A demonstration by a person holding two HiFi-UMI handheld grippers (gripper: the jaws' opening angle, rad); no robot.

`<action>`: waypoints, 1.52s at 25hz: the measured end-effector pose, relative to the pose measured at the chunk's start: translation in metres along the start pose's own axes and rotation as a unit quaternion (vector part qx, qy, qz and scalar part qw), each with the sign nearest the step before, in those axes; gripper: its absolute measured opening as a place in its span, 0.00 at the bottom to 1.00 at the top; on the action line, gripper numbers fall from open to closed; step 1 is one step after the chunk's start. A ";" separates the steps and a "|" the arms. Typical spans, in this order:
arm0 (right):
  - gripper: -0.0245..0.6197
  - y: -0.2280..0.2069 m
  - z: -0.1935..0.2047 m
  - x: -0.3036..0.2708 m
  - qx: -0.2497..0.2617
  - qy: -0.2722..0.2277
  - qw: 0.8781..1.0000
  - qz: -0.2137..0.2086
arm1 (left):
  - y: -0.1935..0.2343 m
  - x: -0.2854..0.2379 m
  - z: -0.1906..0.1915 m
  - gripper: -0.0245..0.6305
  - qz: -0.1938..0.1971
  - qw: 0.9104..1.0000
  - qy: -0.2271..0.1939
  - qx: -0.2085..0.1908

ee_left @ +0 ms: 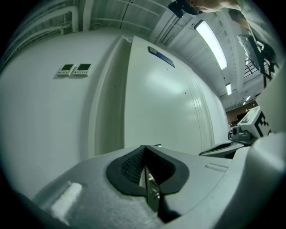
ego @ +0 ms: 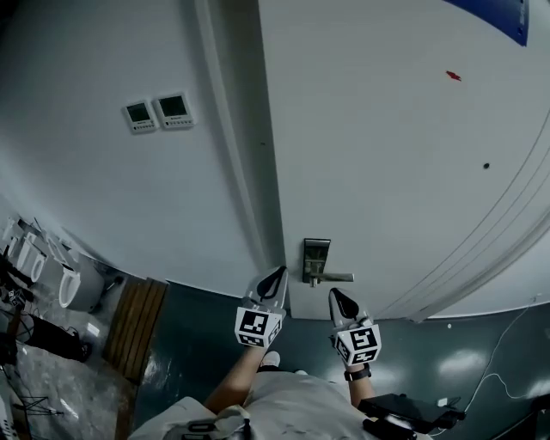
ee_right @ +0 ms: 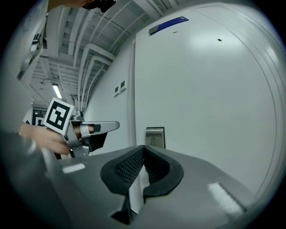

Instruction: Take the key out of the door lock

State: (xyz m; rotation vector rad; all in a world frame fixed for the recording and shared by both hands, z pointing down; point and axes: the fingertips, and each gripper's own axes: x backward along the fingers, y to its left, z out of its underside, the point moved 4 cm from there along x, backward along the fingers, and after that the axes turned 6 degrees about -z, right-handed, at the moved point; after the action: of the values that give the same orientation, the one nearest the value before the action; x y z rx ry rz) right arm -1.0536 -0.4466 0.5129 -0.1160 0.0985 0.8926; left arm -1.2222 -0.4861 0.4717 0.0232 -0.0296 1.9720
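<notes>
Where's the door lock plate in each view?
Head view: lock plate, low centre, at the left edge of the door.
Left gripper view: not made out.
Right gripper view: lock plate at the picture's centre.
Shared landmark: blue sign at the door's top, in all three.

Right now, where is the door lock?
In the head view, the door lock sits at the left edge of the door, just above and between the left gripper and the right gripper.
</notes>
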 end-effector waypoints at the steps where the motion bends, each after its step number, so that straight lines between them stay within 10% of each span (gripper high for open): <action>1: 0.04 -0.001 0.000 -0.003 -0.005 0.002 1.000 0.003 | 0.008 -0.007 0.000 0.04 -0.001 1.000 0.002 -0.001; 8: 0.04 0.008 0.021 -0.019 -0.033 0.021 0.999 0.013 | 0.032 -0.058 0.026 0.33 0.041 0.998 0.056 -0.005; 17: 0.07 0.005 0.063 -0.026 -0.121 0.031 0.990 0.057 | 0.032 -0.093 0.042 0.34 0.095 0.992 0.081 -0.010; 21: 0.28 -0.004 0.093 -0.032 -0.184 0.053 0.979 0.072 | 0.035 -0.097 0.041 0.27 0.092 0.993 0.079 -0.004; 29: 0.42 -0.022 0.147 -0.057 -0.450 -0.047 0.890 0.053 | 0.036 -0.096 0.041 0.26 0.093 0.993 0.071 -0.008; 38: 0.29 -0.037 0.163 -0.099 -0.584 -0.163 0.795 -0.005 | 0.037 -0.096 0.041 0.25 0.094 0.993 0.071 -0.003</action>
State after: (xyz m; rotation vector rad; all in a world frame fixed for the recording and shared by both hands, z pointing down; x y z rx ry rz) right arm -1.0809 -0.5228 0.6898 -1.1170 -0.8070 0.8381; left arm -1.2188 -0.5900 0.5095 -0.1277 0.0582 2.1564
